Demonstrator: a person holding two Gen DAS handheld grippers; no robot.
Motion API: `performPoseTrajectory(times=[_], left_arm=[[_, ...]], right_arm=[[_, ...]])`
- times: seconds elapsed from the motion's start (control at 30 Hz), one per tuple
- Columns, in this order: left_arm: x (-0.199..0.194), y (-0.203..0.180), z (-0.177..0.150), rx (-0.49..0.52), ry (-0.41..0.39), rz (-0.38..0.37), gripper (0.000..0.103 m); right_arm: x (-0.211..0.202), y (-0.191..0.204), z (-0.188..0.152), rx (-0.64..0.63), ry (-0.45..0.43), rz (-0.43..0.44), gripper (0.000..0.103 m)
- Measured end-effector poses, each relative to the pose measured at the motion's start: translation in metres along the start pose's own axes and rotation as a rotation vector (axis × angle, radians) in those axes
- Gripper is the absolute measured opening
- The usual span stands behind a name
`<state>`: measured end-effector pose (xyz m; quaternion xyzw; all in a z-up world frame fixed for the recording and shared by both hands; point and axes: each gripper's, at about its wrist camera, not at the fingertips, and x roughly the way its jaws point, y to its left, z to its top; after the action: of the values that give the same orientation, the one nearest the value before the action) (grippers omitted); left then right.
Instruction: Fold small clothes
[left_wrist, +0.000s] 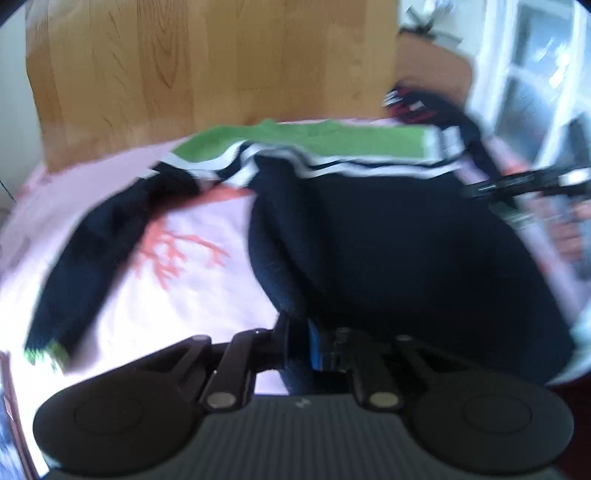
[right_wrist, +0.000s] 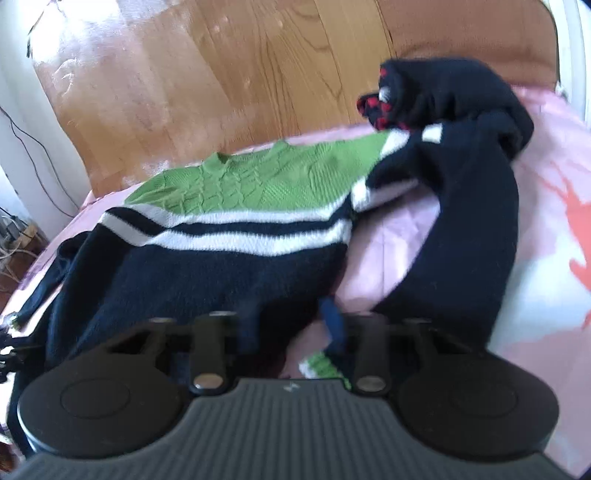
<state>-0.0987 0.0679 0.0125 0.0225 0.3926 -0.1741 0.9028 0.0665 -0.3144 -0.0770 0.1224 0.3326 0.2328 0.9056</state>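
Observation:
A small knitted sweater (right_wrist: 236, 273), navy with white stripes and a green yoke, lies spread on a pink sheet (right_wrist: 399, 236). My left gripper (left_wrist: 301, 339) is shut on a raised fold of the sweater's navy body (left_wrist: 388, 240), at its left side edge. The sweater's left sleeve (left_wrist: 96, 254) lies stretched out on the sheet. In the right wrist view, my right gripper (right_wrist: 290, 328) hovers blurred over the sweater's lower right corner, fingers apart and nothing pinched between them. The right sleeve (right_wrist: 469, 229) curves down to a green-and-white cuff (right_wrist: 321, 365) just under the right finger.
A second dark garment with a red pattern (right_wrist: 391, 99) is heaped at the head of the bed, touching the sleeve. A wooden headboard (right_wrist: 221, 74) rises behind. A hand holding the other gripper (left_wrist: 517, 184) shows at the right edge. Cables and floor lie off the bed's left side (right_wrist: 14, 236).

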Motion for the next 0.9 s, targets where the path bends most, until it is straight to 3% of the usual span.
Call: performPoseTrajectory(times=[0.1,0.2,0.23,0.27,0.37,0.4,0.47,0.53,0.6,0.63,0.7,0.73,0.77,0.8,0.83,0.87,0.9], left_arm=[[-0.04,-0.002,-0.008,0.011,-0.012,-0.006,0.011],[-0.061,0.014,-0.004,-0.009,-0.038,0.033,0.035],[-0.065,0.022,0.001,-0.006,-0.075,0.082,0.059],[-0.067,0.031,0.007,-0.002,-0.113,0.139,0.074],[-0.054,0.064,0.034,0.005,-0.136,0.333,0.08],[-0.043,0.076,0.044,0.019,-0.124,0.376,0.082],[-0.014,0.098,0.06,0.076,-0.08,0.445,0.096],[0.017,0.116,0.07,0.098,-0.017,0.487,0.096],[0.043,0.126,0.073,0.121,0.047,0.497,0.096],[0.052,0.127,0.072,0.142,0.062,0.502,0.096],[0.068,0.12,0.07,0.193,0.068,0.51,0.084],[0.07,0.115,0.068,0.211,0.055,0.508,0.061],[0.073,0.11,0.068,0.218,0.056,0.51,0.024],[0.077,0.11,0.068,0.211,0.074,0.524,0.004],[0.077,0.114,0.069,0.185,0.074,0.53,0.005],[0.074,0.119,0.07,0.162,0.058,0.523,0.005],[0.071,0.127,0.07,0.137,0.045,0.531,0.005]], right_arm=[[-0.008,0.003,0.003,-0.067,-0.026,-0.01,0.012],[-0.012,0.006,0.011,-0.176,0.004,-0.022,0.017],[-0.015,0.007,0.017,-0.205,0.001,-0.024,0.017],[-0.018,0.01,0.024,-0.23,-0.007,-0.015,0.017],[-0.026,0.021,0.051,-0.279,-0.031,0.005,0.022],[-0.025,0.028,0.061,-0.287,-0.045,0.014,0.027],[-0.011,0.048,0.085,-0.298,-0.057,0.068,0.042],[0.017,0.071,0.109,-0.297,-0.059,0.13,0.069],[0.063,0.095,0.131,-0.284,-0.039,0.143,0.077],[0.09,0.104,0.142,-0.266,-0.013,0.135,0.077],[0.148,0.118,0.162,-0.206,0.044,0.106,0.077],[0.175,0.123,0.17,-0.181,0.071,0.089,0.077],[0.205,0.127,0.177,-0.163,0.102,0.064,0.076],[0.226,0.13,0.181,-0.153,0.123,0.035,0.074],[0.248,0.131,0.183,-0.139,0.15,0.006,0.066],[0.268,0.13,0.183,-0.115,0.194,-0.013,0.05],[0.28,0.129,0.181,-0.085,0.219,-0.021,0.023]])
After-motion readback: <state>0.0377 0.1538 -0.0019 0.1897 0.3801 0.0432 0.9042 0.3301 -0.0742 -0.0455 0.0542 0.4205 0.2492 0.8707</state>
